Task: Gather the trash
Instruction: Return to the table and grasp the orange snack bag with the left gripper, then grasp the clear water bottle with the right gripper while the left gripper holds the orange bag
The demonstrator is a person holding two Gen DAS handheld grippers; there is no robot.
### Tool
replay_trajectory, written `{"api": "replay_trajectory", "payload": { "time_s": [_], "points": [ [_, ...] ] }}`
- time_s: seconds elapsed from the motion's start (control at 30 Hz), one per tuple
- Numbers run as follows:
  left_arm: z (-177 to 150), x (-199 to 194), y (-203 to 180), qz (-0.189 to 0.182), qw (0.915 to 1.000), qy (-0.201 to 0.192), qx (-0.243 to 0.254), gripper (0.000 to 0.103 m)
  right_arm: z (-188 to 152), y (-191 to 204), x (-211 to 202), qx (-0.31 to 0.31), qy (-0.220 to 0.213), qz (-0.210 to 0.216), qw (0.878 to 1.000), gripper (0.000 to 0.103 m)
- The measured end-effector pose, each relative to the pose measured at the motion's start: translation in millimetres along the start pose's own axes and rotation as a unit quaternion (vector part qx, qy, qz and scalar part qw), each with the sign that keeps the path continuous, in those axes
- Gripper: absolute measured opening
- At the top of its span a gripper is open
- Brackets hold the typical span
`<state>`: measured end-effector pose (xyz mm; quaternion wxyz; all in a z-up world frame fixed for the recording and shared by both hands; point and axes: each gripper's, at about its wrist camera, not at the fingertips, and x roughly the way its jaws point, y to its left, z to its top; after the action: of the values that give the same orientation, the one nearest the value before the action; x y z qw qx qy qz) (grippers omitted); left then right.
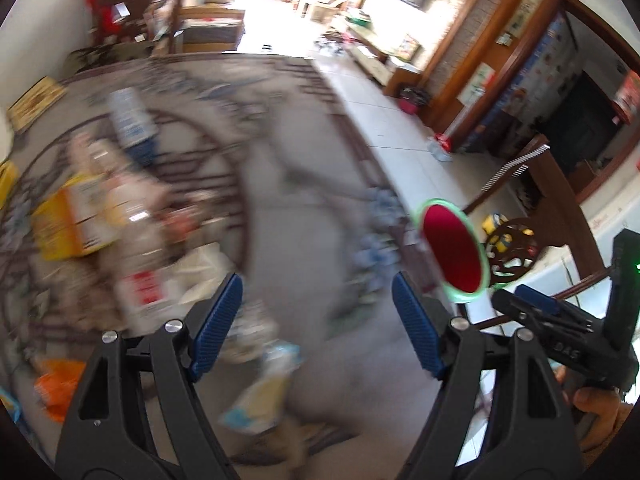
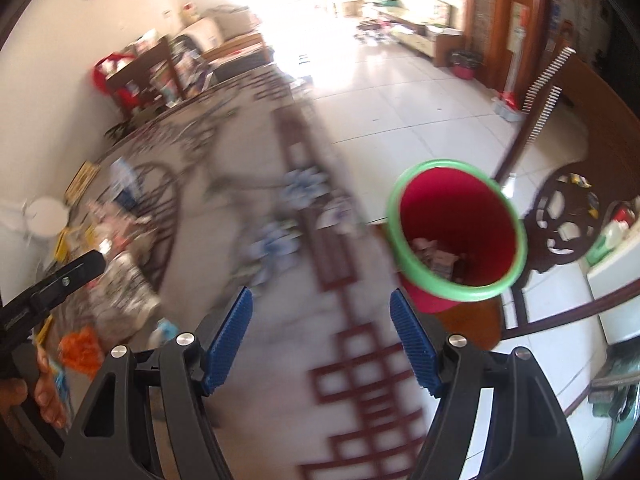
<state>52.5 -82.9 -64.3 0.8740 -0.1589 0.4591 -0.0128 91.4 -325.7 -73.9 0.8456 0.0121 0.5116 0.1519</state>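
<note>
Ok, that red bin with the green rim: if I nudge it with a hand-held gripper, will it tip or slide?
The red bin looks like thin plastic with only a few scraps at the bottom, so it is probably light. It narrows toward its base, so a push near the green rim could tip it. On what looks like smooth tile, a low push would more likely slide it.

Both wrist views look down along the patterned grey tablecloth-covered worktop (image 1: pixel 304 184) (image 2: pixel 248 184), sharing the green-rimmed red plastic bin (image 1: pixel 452 252) (image 2: pixel 456 236).
</note>
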Motion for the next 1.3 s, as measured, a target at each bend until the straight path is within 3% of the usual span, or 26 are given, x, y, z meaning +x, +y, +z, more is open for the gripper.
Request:
{"api": "replay_trajectory", "payload": {
  "time_s": [0.2,0.43,0.5,0.6,0.83,0.87,1.03,1.3],
  "points": [
    [-34,-36,84,0.065,0.9969,0.011,-0.044,0.076,-8,77,12,-0.061,0.015,0.039,0.997,0.069],
    [-89,-71,175,0.103,0.9812,0.036,-0.160,0.082,-11,148,24,-0.108,0.025,0.066,0.992,0.069],
    [-100,-65,187,0.097,0.9773,0.055,-0.180,0.082,-11,164,28,-0.120,0.027,0.073,0.990,0.069],
    [-109,-48,203,0.057,0.9711,0.081,-0.217,0.082,-9,191,35,-0.137,0.035,0.089,0.986,0.069],
    [-95,-17,217,0.007,0.9658,0.098,-0.240,0.078,-6,238,64,-0.157,0.071,0.104,0.980,0.066],
    [-93,-15,217,0.004,0.9657,0.100,-0.240,0.068,-5,243,69,-0.161,0.075,0.102,0.979,0.064],
    [-83,-10,220,-0.010,0.9688,0.097,-0.228,0.057,-1,259,92,-0.171,0.092,0.085,0.977,0.049],
    [-62,-47,226,0.010,0.9826,0.018,-0.185,0.051,7,280,122,-0.199,0.103,0.065,0.972,0.052]
  ]
}}
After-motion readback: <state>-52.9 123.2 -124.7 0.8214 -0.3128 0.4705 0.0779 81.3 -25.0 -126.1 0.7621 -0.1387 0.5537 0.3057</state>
